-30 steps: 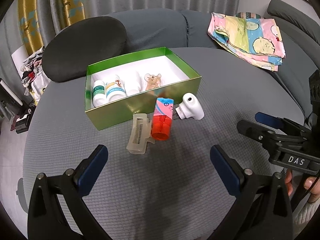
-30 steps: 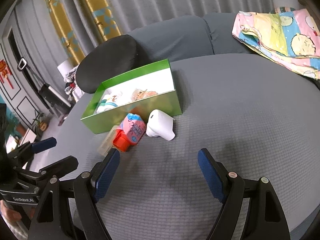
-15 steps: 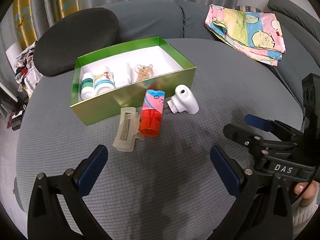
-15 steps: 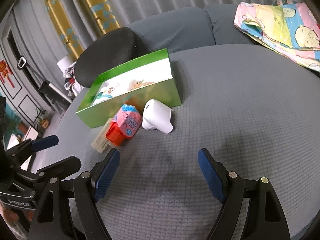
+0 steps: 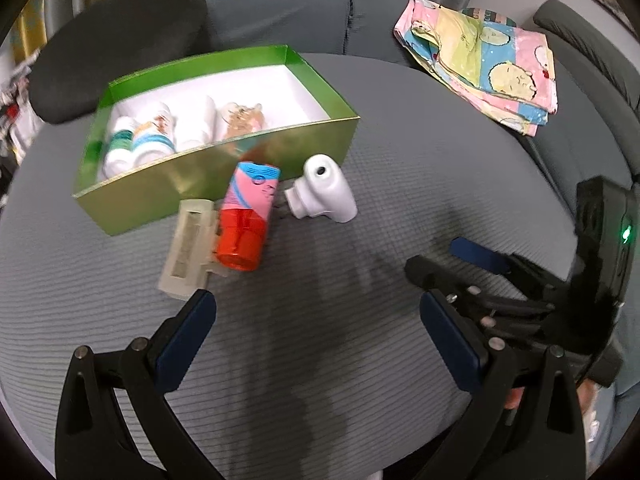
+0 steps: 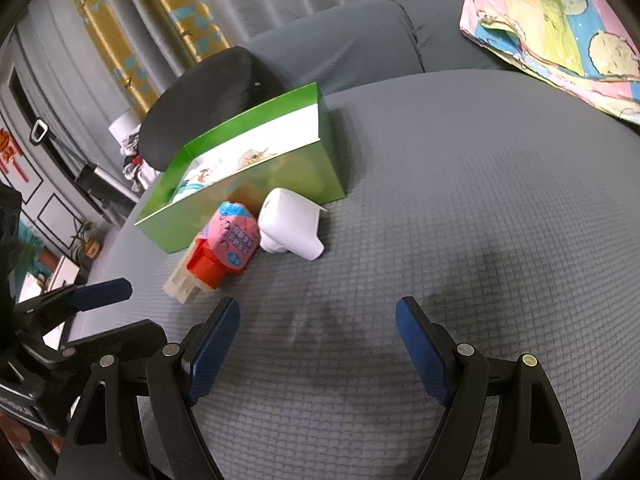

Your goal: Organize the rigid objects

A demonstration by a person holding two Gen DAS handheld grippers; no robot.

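Observation:
A green box [image 5: 224,184] [image 6: 280,184] with a white inside stands on the grey cloth and holds small bottles [image 5: 148,136] and a clear trinket [image 5: 242,118]. In front of it lie a beige hair claw [image 5: 188,248] [image 6: 180,286], a pink tube with a red cap [image 5: 244,224] [image 6: 224,248] and a white plastic device [image 5: 324,194] [image 6: 290,224]. My left gripper [image 5: 316,312] hovers open just short of them, its left finger near the hair claw. My right gripper [image 6: 318,322] is open too, nothing between its pads, a little short of the white device.
A pastel cartoon cloth [image 5: 488,64] [image 6: 560,32] lies folded at the far right. A black cushion [image 5: 116,40] sits behind the box against the grey sofa. The round grey surface drops off at the left, where room clutter shows.
Both grippers have moved forward and down toward the three loose objects, which now look larger and nearer. The left one has tipped further downward. Nothing was grasped.

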